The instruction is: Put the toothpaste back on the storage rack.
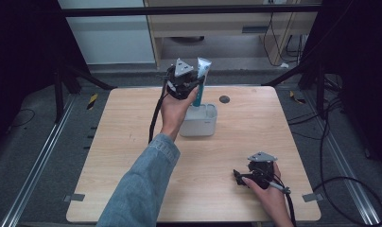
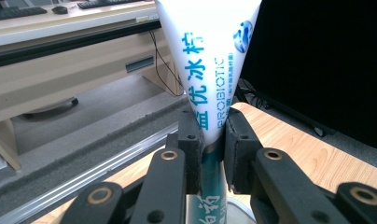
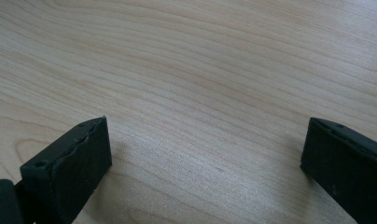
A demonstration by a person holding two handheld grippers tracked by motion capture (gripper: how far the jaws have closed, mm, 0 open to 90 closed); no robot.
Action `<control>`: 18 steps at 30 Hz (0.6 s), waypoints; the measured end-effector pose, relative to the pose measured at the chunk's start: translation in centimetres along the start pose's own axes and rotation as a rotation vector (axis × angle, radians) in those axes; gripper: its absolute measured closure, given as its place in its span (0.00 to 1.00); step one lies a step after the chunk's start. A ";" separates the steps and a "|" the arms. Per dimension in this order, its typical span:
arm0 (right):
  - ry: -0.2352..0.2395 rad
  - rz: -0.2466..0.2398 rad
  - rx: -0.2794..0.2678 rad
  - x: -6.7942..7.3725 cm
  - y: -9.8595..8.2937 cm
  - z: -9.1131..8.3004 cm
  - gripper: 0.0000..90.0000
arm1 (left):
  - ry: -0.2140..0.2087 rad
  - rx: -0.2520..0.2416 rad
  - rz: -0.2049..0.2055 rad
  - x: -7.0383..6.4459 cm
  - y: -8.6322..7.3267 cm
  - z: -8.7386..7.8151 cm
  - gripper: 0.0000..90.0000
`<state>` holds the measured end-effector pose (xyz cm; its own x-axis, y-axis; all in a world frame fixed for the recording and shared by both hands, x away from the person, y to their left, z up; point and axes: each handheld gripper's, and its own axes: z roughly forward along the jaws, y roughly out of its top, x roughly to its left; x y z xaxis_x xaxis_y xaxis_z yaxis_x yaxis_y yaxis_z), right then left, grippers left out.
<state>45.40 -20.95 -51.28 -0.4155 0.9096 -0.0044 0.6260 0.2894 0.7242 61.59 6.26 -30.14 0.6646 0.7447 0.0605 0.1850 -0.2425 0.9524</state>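
— Gripping what, at the far edge of the table (image 1: 132,123)?

— A white-and-teal toothpaste tube (image 1: 201,80), clenched upright by the left gripper (image 1: 191,84), crimped end up. Its lower end drops into a white holder (image 1: 199,124) that stands near the middle of the far edge.

— Where does the tube sit against the fingers?

— In the left gripper view the tube (image 2: 210,70) passes straight between the two black pads (image 2: 190,140), pinched where its white upper part narrows into the teal lower part. Both pads press on its sides; the wide crimped end fans out above them, and the teal part runs down below them toward the holder's rim (image 2: 238,214).

— And the other hand?

— The right gripper (image 1: 240,178) rests low near the table's near right corner, well apart from the tube. Its own view shows the jaws spread wide over bare wood (image 3: 200,93), grasping nothing.
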 end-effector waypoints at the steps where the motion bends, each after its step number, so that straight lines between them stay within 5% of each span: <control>1: 0.000 -0.001 -0.001 0.0 0.0 0.0 0.02 | 0.002 -0.001 0.003 0.0 0.0 0.1 0.87; 18: 0.001 0.001 -0.001 0.0 0.0 0.0 0.02 | -0.004 0.017 -0.015 0.4 -2.0 1.1 0.87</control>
<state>45.40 -20.95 -51.27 -0.4156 0.9095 -0.0033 0.6255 0.2884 0.7249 62.34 6.36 -32.33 0.6644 0.7460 0.0452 0.2073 -0.2421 0.9479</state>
